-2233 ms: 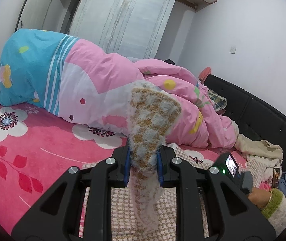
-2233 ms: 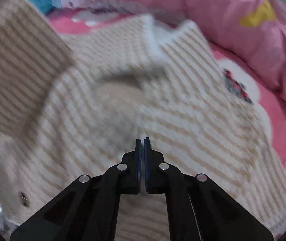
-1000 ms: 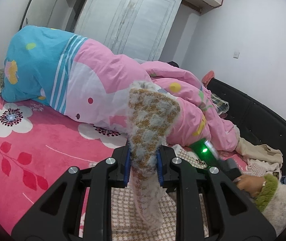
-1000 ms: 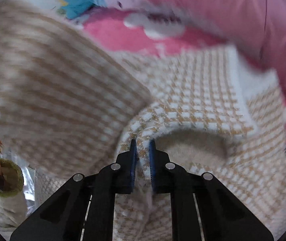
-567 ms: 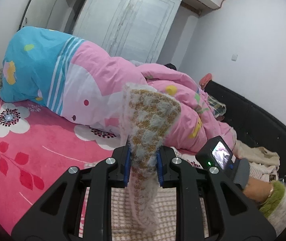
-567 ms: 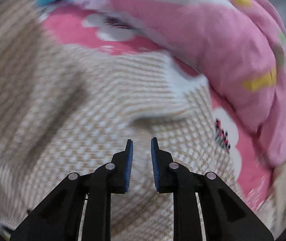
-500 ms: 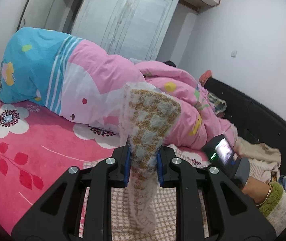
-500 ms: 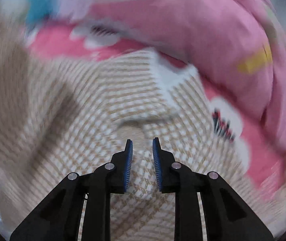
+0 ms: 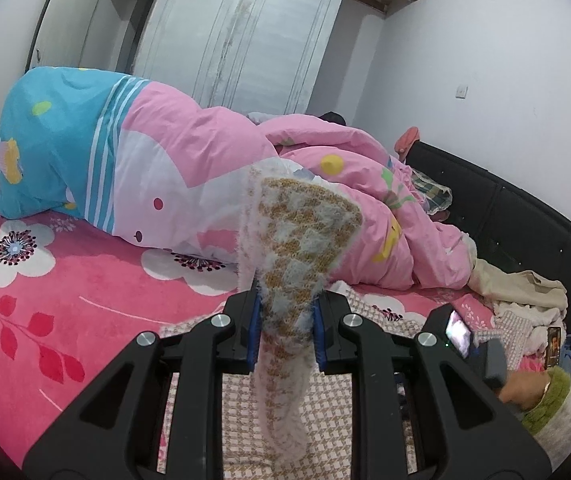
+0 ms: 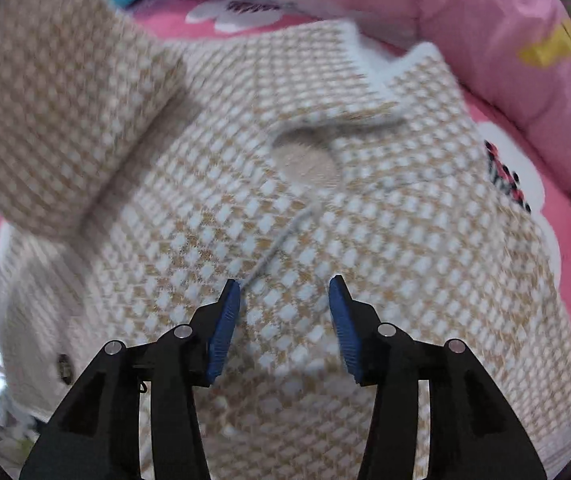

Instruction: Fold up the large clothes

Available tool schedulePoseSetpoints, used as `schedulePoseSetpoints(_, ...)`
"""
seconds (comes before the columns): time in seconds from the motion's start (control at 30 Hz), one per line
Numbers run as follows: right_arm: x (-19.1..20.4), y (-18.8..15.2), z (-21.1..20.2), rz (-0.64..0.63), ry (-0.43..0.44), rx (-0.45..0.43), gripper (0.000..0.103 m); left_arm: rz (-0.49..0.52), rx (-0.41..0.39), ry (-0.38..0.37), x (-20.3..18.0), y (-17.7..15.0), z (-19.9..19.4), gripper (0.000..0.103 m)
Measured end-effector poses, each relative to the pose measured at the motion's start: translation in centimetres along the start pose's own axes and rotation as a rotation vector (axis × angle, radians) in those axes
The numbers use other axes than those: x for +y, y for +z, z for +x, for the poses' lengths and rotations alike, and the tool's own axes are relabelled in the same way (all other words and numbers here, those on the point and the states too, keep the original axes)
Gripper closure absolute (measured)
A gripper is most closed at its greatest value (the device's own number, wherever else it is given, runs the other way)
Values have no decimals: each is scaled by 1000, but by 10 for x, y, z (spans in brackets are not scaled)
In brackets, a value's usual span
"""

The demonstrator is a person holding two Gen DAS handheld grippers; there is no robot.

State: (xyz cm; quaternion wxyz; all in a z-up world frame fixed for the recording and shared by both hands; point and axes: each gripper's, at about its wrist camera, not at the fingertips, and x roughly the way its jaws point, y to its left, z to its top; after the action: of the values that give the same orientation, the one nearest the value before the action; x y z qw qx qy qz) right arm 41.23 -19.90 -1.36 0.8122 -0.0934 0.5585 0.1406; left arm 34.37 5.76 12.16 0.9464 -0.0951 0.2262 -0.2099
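while fuzzy checked knit sweater (image 10: pixel 325 240) sprawls, left gripper (image 9: pixel 285 320) pinching its fold

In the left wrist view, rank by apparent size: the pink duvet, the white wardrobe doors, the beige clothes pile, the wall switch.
1. Pink duvet
2. White wardrobe doors, though they stand farther back, so their true size is unsure
3. Beige clothes pile
4. Wall switch

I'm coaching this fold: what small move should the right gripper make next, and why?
Probably lower the right gripper onto the checked sweater and close. Its fingers have just been opening, nothing between them, while the left gripper pinches a lifted corner.
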Motion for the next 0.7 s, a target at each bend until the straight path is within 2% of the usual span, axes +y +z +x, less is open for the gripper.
schedulePoseSetpoints(0.1, 6, 1, 10, -20, -28, -30, 57, -1, -1, -1, -1, 0, 1, 83)
schedulePoseSetpoints(0.13, 6, 0, 10, -17, -23, -46, 64, -2, -1, -2, -1, 0, 1, 83)
schedulePoseSetpoints(0.17, 6, 0, 7, -3, -6, -61, 83, -1, -1, -3, -2, -1, 1, 83)
schedulePoseSetpoints(0.2, 3, -1, 5, 18, 7, -73, 95, 1, -2, -4, -3, -2, 1, 83)
schedulePoseSetpoints(0.27, -2, -3, -5, 48, 40, -115, 99, 1, -4, -6, -5, -2, 0, 83)
schedulePoseSetpoints(0.33, -3, -3, -23, 65, 79, -197, 99, -1, -10, -13, -5, -2, -2, 83)
schedulePoseSetpoints(0.43, 0, 0, -25, 63, 90, -246, 99, 0, -20, -14, -6, -2, -5, 83)
schedulePoseSetpoints(0.57, -3, -1, 16, 85, 73, -193, 96, -3, -14, -14, -8, -3, -4, 83)
schedulePoseSetpoints(0.63, -12, -4, 6, 121, 127, -199, 92, -5, -8, -16, -10, -4, -3, 83)
schedulePoseSetpoints(0.67, -18, -5, -2, 149, 154, -183, 87, -1, -8, -15, -11, -4, -3, 83)
schedulePoseSetpoints(0.7, -30, -9, -13, 167, 171, -178, 77, 4, -9, -14, -12, -4, -4, 83)
